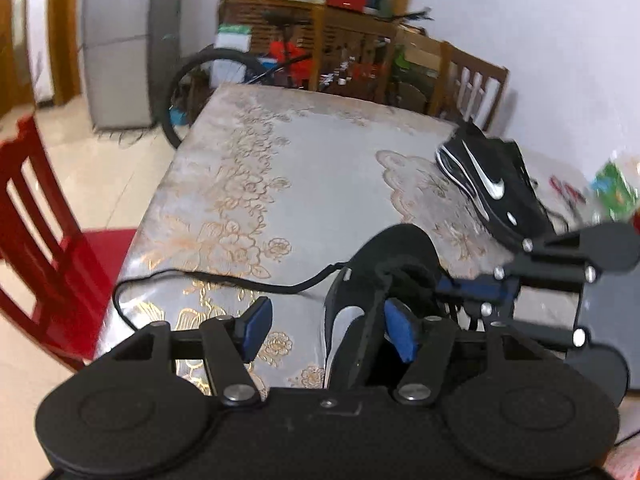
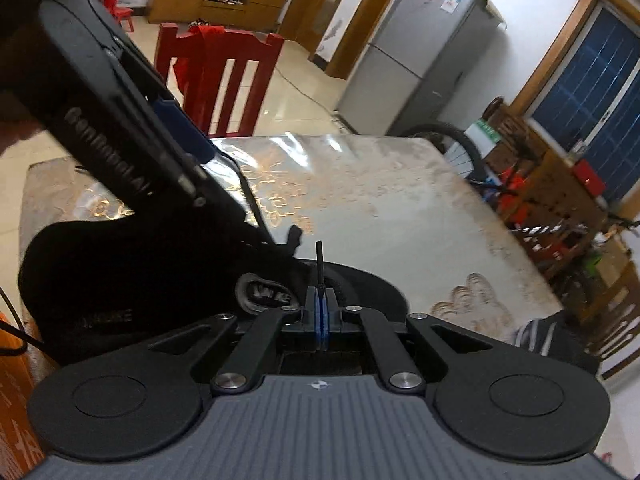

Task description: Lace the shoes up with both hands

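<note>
A black sneaker [image 1: 404, 248] with a white swoosh stands on the table right in front of my left gripper [image 1: 328, 332]. That gripper is open, and the shoe's side wall stands between its blue pads [image 1: 256, 330]. A black lace [image 1: 240, 283] trails left from the shoe over the tablecloth. My right gripper [image 2: 320, 300] is shut on the stiff tip of a black lace [image 2: 319, 258] above the shoe's tongue [image 2: 264, 294]. From the left wrist view, the right gripper [image 1: 476, 288] reaches in over the shoe. A second black sneaker [image 1: 492, 184] lies at the far right.
The table [image 1: 312, 152] has a silver cloth with a gold floral pattern. A red chair [image 1: 36, 220] stands at its left edge and a wooden chair [image 1: 472, 80] at the far end. A bicycle wheel [image 1: 188, 92] and a fridge [image 2: 420, 52] are beyond. A green package [image 1: 616, 188] lies at right.
</note>
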Available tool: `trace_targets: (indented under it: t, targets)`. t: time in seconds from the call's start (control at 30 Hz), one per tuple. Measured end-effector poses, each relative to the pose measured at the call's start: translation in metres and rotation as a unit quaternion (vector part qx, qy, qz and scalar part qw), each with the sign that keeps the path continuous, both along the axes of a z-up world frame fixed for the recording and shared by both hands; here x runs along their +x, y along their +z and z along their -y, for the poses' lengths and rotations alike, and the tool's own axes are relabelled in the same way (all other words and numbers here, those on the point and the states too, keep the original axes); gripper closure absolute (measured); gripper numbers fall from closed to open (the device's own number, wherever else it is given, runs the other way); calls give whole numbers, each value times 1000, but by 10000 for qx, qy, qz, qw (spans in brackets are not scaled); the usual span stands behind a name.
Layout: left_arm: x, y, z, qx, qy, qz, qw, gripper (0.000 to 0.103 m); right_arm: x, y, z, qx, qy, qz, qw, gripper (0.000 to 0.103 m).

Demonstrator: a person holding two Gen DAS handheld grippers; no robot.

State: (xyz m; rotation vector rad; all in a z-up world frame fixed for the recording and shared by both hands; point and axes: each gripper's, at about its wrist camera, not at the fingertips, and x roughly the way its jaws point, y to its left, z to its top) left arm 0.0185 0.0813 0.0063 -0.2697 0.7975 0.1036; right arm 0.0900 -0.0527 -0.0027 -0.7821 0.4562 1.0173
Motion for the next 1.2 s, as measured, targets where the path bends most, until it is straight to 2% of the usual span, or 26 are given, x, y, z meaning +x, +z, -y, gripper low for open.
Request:
trace_targets:
  t: [0.1,0.23,0.33,0.43,0.63,0.87,0.93,1.2]
  targets:
    - [1,-3,-10,-304,247,-39,9992,43,2,-1,-5,-68,25,-229,9997,102]
    - [3,-8,-24,-715,475,-100,9963,43,6,-5,-27,-498,380,-567,9964,102]
    - [3,-11,-32,-929,644,-77,9936,43,19,2,-36,-714,531,-1106,9899,102]
    - [1,-14,-39,-1121,767,-47,9907,43,37,12,-45,-798,475,-2010,9752,102]
    - [-1,-14,-39,-1145,806,21,9902,42,49,12,-56,-1216,274,-2993,9460,101]
    - [-2,-18,-39,-1281,732,67,9890,41,64,13,-68,-1683,35,-4092,8968,101]
    - [-2,-18,-38,-1293,730,76,9889,41,65,15,-70,-1815,77,-4138,8921,101]
    - [-2,-19,-39,-1339,695,69,9885,41,62,15,-72,-1879,211,-4038,8951,101]
